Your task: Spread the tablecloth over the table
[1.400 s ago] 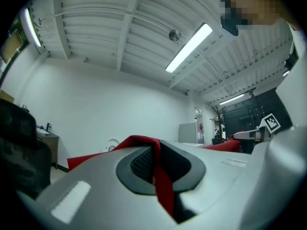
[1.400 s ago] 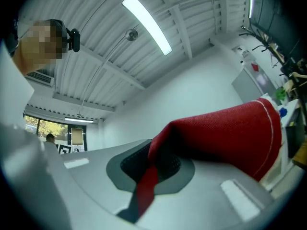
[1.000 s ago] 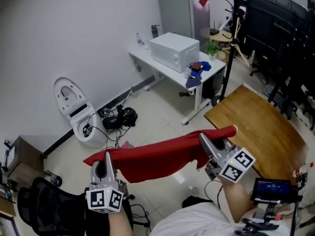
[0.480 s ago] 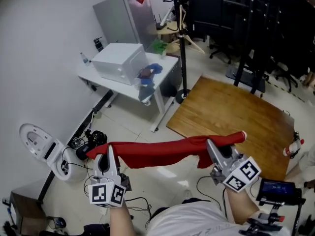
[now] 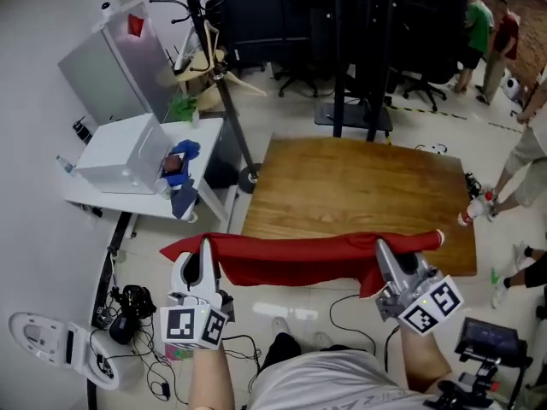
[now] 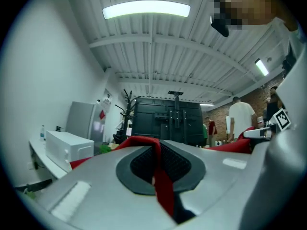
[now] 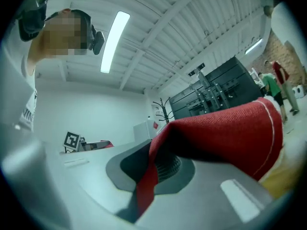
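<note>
Below the headcam: wooden bench (image 5: 359,186) on a pale floor (image 5: 256,314). The red tablecloth (image 5: 295,259) is a gathered band across the bench's near edge, strung between my tongs; I cannot tell whether it touches the wood. Left tongs (image 5: 203,248) are pinched on one end of the cloth, right tongs (image 5: 382,250) on the other. At left, a white side bench (image 5: 208,135) carries a white box (image 5: 120,154). Coat stand (image 5: 224,92) and dark cabinets (image 5: 282,15) behind. Cables (image 5: 137,306) on the floor.

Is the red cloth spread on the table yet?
No. The cloth hangs bunched between the left gripper and right gripper, at the table edge.
</note>
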A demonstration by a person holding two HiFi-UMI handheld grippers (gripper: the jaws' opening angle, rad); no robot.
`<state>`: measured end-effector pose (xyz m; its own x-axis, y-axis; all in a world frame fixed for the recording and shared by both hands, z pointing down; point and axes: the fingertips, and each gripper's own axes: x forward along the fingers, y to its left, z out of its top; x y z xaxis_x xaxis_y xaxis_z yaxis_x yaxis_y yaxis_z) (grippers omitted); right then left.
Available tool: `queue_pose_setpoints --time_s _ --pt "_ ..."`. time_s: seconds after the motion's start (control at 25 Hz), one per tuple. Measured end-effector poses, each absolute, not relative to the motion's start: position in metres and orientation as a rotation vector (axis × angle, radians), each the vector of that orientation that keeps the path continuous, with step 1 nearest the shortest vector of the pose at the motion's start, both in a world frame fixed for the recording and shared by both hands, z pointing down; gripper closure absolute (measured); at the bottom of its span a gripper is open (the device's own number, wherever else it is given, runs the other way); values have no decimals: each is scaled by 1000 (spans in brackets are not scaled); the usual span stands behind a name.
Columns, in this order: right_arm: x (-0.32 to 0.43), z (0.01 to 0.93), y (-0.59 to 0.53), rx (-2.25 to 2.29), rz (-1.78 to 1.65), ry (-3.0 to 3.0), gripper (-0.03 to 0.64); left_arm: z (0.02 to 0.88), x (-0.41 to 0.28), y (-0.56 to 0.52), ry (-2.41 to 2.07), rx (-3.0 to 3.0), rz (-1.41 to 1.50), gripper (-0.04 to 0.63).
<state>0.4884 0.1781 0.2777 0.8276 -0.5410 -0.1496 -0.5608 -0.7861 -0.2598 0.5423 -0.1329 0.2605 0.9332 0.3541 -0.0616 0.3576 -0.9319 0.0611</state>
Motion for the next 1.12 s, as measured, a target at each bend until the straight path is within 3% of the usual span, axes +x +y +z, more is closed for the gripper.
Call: queue_pose_setpoints --time_s 0.32,0.6,0.84,1.12 --pt "524 268 214 -2780 127 412 603 267 636 -89 989 2884 11 575" --pt "529 272 238 -2831 90 165 603 268 676 -49 1267 2766 11 575" --pt "551 267 252 -2848 34 126 603 267 705 -32 1318 2740 48 575" --pt "639 304 270 -2774 -87 240 603 303 769 -23 1247 2822 206 575"
